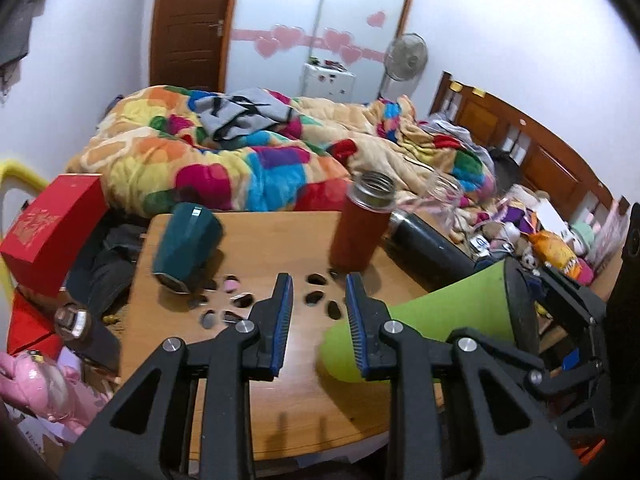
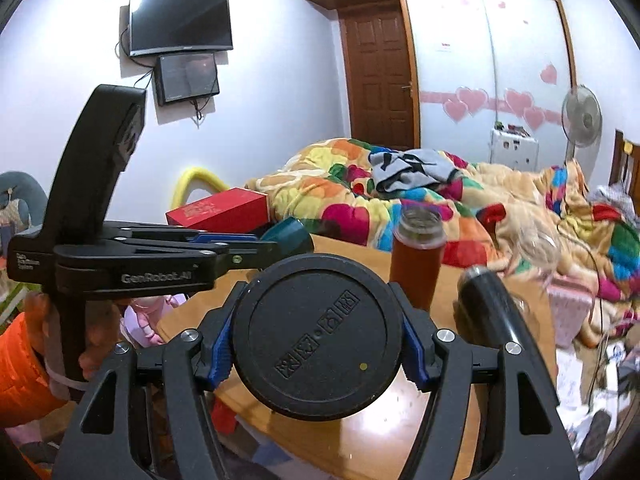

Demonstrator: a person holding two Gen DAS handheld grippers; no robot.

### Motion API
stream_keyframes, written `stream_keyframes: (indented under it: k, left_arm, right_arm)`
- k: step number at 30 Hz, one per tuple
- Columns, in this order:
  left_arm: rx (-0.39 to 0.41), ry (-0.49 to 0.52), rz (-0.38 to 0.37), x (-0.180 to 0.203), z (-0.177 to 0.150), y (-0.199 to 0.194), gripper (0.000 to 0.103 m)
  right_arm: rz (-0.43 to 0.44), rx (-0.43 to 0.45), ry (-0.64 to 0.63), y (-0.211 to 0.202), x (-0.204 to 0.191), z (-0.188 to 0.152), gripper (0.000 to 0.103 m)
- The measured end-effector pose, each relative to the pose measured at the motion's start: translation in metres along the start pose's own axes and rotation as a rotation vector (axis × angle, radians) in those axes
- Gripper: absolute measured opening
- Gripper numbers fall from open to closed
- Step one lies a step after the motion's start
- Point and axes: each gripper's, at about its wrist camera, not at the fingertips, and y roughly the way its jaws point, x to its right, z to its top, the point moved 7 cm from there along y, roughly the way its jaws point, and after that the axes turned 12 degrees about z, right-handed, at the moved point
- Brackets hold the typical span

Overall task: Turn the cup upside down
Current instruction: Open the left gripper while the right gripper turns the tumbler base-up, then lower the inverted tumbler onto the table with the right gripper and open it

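Observation:
A green cup with a black base [image 1: 432, 312] lies tilted on its side over the wooden table [image 1: 280, 400], at the right in the left wrist view. My right gripper [image 2: 316, 344] is shut on it, and the cup's black round bottom [image 2: 316, 336] fills the right wrist view. My left gripper [image 1: 318, 300] is open and empty above the table, just left of the green cup's mouth. The left gripper also shows side-on in the right wrist view [image 2: 240, 248].
A teal cup [image 1: 186, 244] stands upside down at the table's far left. An open orange-red flask [image 1: 362, 224], a black flask lying down [image 1: 432, 248] and a clear glass [image 1: 440, 196] are at the far right. A bed with a colourful blanket [image 1: 240, 160] lies behind.

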Motion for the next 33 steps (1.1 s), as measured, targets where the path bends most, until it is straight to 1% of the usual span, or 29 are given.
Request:
stream_keyframes:
  k: [5,9,16,18,20,21,26,29,33]
  left_arm:
    - [-0.001,-0.022,0.032,-0.022,-0.001,-0.005,0.027]
    - [-0.001,-0.025,0.051,-0.034,-0.004,-0.008,0.027]
    - [-0.011,-0.070,0.063,-0.054,-0.011,-0.014,0.028]
    - [-0.014,-0.073,0.058,-0.058,-0.013,-0.016,0.032]
    - [-0.011,-0.070,0.060,-0.059,-0.014,-0.017,0.040]
    - [-0.009,-0.068,0.062,-0.059,-0.013,-0.017,0.041]
    - [0.015,-0.054,0.060,-0.058,-0.014,-0.024,0.057]
    - [0.027,-0.045,0.060,-0.056,-0.014,-0.027,0.060]
    - [0.031,-0.037,0.059,-0.053,-0.013,-0.029,0.061]
  right_arm:
    - [-0.018,-0.040,-0.040,0.018,-0.007,0.014,0.063]
    - [-0.038,-0.076,-0.027,0.030,-0.007,0.025,0.063]
    - [-0.065,-0.129,-0.004,0.050,-0.003,0.038,0.063]
    - [-0.074,-0.137,-0.004,0.052,-0.004,0.038,0.063]
    - [-0.083,-0.141,0.001,0.054,-0.004,0.040,0.063]
    - [-0.090,-0.142,0.007,0.054,-0.003,0.040,0.063]
    - [-0.113,-0.148,0.050,0.059,0.000,0.044,0.063]
    - [-0.108,-0.165,0.072,0.065,0.001,0.042,0.063]
    - [-0.123,-0.174,0.062,0.070,0.000,0.041,0.064]
